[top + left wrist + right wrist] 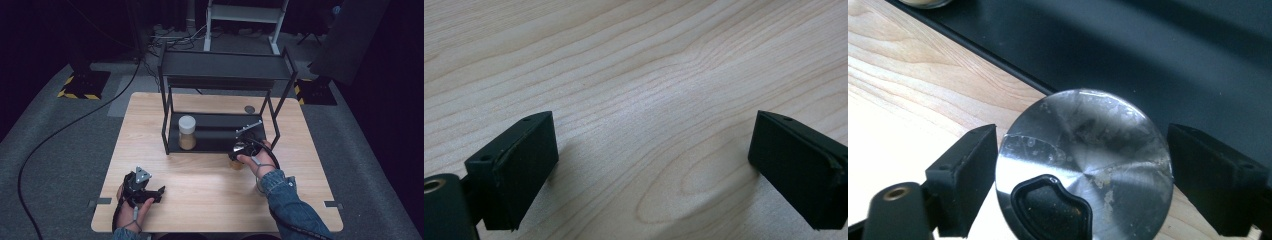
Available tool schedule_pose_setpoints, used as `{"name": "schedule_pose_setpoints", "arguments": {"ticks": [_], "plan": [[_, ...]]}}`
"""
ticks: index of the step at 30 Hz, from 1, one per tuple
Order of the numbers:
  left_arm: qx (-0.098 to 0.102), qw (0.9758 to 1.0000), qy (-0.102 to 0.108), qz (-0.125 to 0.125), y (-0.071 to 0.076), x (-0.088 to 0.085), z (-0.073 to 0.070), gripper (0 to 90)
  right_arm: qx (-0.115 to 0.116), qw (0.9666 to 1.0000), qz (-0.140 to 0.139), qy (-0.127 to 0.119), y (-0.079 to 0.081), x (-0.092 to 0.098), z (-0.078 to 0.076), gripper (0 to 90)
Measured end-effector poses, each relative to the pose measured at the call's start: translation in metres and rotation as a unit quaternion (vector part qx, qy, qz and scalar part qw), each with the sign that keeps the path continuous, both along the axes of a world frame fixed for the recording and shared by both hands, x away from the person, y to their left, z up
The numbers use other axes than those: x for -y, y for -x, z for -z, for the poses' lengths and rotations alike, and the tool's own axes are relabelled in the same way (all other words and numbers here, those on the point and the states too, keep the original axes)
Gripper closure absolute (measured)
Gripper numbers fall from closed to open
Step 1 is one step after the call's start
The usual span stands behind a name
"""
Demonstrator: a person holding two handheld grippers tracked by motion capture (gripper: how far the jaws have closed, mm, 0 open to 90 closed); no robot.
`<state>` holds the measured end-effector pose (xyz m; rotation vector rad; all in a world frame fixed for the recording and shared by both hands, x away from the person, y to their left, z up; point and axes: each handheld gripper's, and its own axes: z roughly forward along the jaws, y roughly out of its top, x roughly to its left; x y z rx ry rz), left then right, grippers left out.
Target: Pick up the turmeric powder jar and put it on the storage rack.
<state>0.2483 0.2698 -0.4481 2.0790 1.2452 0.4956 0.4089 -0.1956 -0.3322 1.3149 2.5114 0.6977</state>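
I can't see the body of the metal-lidded jar [1083, 165]: lid covers it, bottom edge clips it at 6 o'clock. Second jar [925, 2] cut off at 11 o'clock. Right gripper [243, 148] contact unclear.

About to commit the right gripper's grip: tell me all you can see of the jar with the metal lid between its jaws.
The jar shows from above as a round brushed-metal lid, scuffed, with a black kidney-shaped opening near its edge. It stands upright on the wooden table, just before the black rack. The right gripper brackets it, jaws at or almost at its rim.
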Motion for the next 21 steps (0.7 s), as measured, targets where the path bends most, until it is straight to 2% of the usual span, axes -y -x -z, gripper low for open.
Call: {"name": "schedule_pose_setpoints", "arguments": {"ticks": [3, 9, 21], "plan": [[0.0, 1.0, 0.0, 0.0, 0.0, 0.0, 0.0, 5.6, -0.006, 1.0, 0.002, 0.002, -0.0027, -0.0006, 0.0, 18.5], [0.0, 1.0, 0.0, 0.0, 0.0, 0.0, 0.0001, 5.6, -0.013, 0.9999, -0.009, 0.006, -0.0054, -0.002, -0.0003, 30.3], [0.0, 1.0, 0.0, 0.0, 0.0001, 0.0, 0.0001, 5.6, -0.006, 0.9998, -0.013, 0.012, -0.0033, -0.0036, -0.0008, 31.1]]}}
